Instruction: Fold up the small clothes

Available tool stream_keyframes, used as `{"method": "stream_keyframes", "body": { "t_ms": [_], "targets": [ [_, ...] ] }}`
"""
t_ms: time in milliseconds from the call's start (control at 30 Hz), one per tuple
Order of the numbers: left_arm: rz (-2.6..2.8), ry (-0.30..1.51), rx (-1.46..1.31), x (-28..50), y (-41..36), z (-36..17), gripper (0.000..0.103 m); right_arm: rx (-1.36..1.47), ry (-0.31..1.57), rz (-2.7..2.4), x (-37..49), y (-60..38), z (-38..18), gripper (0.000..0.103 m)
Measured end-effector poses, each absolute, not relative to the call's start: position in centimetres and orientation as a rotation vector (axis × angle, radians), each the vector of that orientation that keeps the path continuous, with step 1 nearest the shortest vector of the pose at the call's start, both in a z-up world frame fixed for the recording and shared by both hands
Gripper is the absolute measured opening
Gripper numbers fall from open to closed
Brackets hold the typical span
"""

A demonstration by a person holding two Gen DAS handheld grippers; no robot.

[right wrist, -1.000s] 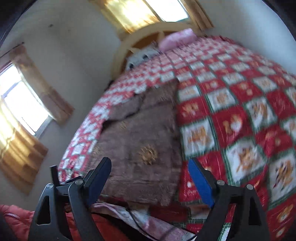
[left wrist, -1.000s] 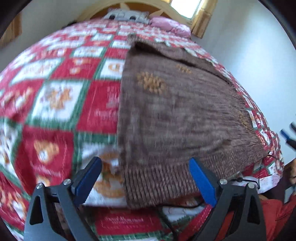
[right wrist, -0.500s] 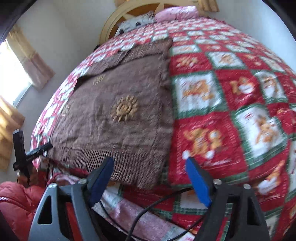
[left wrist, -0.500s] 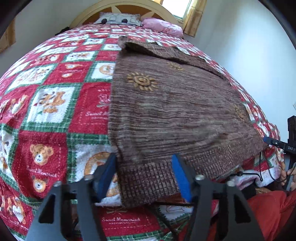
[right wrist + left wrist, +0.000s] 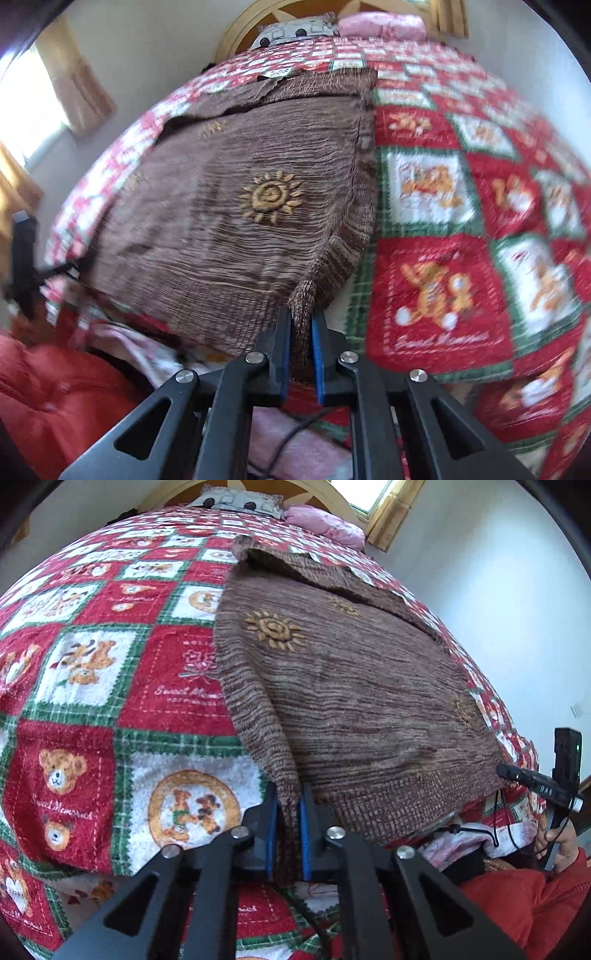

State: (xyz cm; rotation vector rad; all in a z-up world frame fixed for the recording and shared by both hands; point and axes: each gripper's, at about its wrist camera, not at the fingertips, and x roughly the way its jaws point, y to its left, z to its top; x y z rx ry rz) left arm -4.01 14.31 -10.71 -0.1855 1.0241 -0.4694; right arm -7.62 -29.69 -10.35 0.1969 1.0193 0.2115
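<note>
- Brown knit sweater (image 5: 362, 701) with sun motifs lies flat on the patchwork bedspread (image 5: 110, 686).
- Left gripper (image 5: 288, 812) and right gripper (image 5: 301, 332) have just closed, each pinching a hem corner.
- Right view is blurred; the hem's middle hangs out of sight over the bed edge.

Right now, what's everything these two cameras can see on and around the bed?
Sweater: one, brown with gold suns, flat on the bed, near hem corners pinched.
Quilt: one, red, green and white teddy-bear squares, covering the bed.
Pillows: one grey patterned, one pink, at the headboard.
Headboard: one, tan wood, far end.
Curtains: tan, beside windows.
Left gripper: black, blue pads, shut on the sweater.
Right gripper: same, shut on the sweater.
Sleeve: red, lower right.
</note>
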Motion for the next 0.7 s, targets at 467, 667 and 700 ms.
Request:
{"method": "stream_keyframes", "body": {
  "t_ms": [467, 667, 700],
  "targets": [
    [-0.541, 0.945, -0.359, 3.6, 13.6, -3.3, 0.010, 0.588, 0.812, 0.391, -0.9, -32.6, -3.1, 0.008],
    [-0.431, 0.999, -0.307, 11.2, 11.4, -4.7, 0.010, 0.718, 0.827, 0.305, 6.7, -35.2, -4.8, 0.008],
    [-0.413, 1.014, -0.288, 12.1, 11.3, -5.2, 0.010, 0.745, 0.836, 0.288, 7.6, -35.6, -5.6, 0.008]
  ]
}}
